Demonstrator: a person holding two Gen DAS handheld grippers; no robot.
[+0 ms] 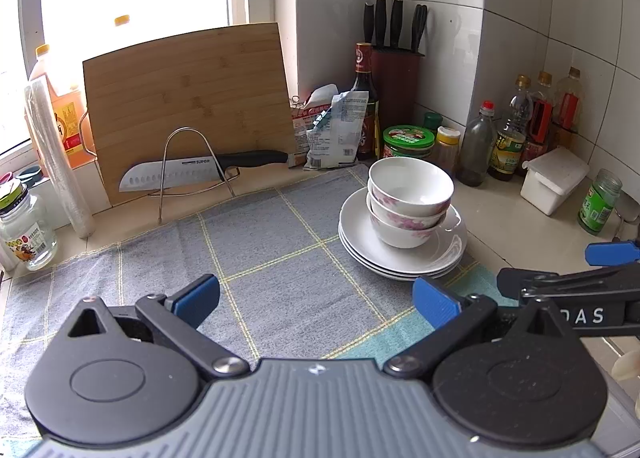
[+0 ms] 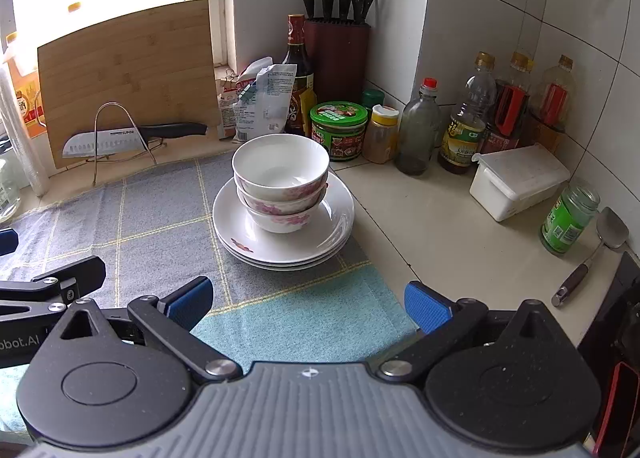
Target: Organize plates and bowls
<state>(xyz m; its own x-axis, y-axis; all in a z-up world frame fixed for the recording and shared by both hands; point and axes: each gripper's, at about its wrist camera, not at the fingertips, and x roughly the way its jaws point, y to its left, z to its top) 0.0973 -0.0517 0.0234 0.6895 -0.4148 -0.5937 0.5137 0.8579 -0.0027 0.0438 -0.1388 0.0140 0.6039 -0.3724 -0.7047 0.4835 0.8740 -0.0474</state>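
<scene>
Three white bowls with pink flowers [image 1: 408,201] [image 2: 282,183] are nested on a stack of three white plates [image 1: 452,254] [image 2: 340,217] at the right edge of a grey-blue checked cloth [image 1: 260,258] [image 2: 140,217]. My left gripper [image 1: 316,300] is open and empty, low over the cloth, short of the stack and to its left. My right gripper [image 2: 308,302] is open and empty over the cloth's teal corner, just in front of the stack. Its arm shows at the right of the left wrist view.
A bamboo cutting board [image 1: 188,97] and a knife [image 1: 192,171] on a wire rack stand at the back. A knife block [image 2: 336,53], sauce bottles [image 2: 464,121], jars [image 2: 338,129], a white lidded box [image 2: 516,181] and a spatula [image 2: 600,246] crowd the tiled corner.
</scene>
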